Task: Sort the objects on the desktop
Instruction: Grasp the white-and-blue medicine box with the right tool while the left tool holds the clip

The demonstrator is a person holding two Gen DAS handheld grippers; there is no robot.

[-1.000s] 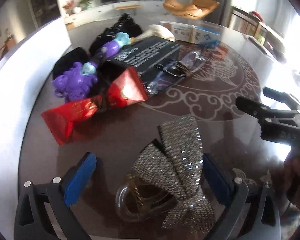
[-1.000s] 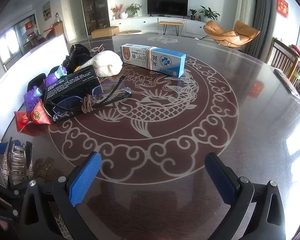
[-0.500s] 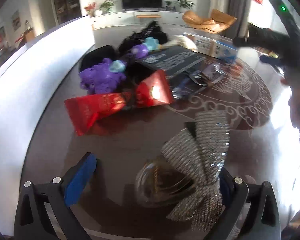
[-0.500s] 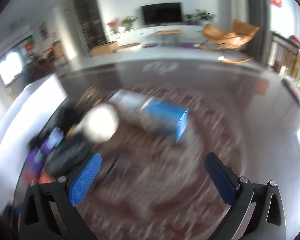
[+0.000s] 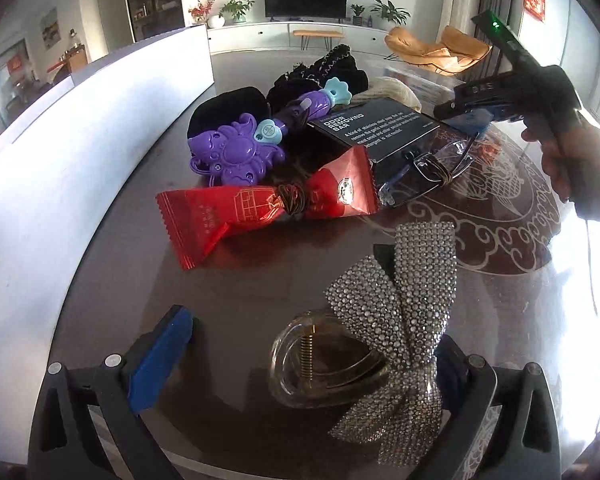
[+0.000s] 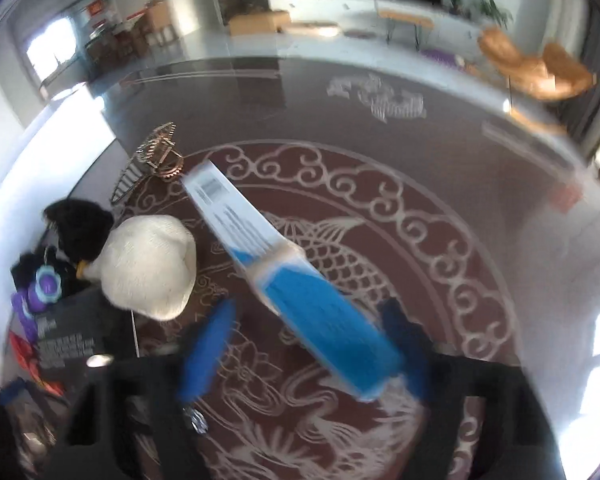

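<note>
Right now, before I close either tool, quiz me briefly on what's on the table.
1. True or false: the bow clip lies between the left tool's fingers.
2. What lies between the right tool's fingers? A) cup B) box C) phone
3. Fill in: the toy behind the red packet is ___ in colour.
Key: 1 true; 2 B; 3 purple.

Glossy table [image 5: 260,280] gleams; rhinestone bow [image 5: 404,312] sparkles on clear plastic clip [image 5: 300,368]; shiny red foil packet [image 5: 228,216]; knitted cream pouch [image 6: 148,268] looks matt.
</note>
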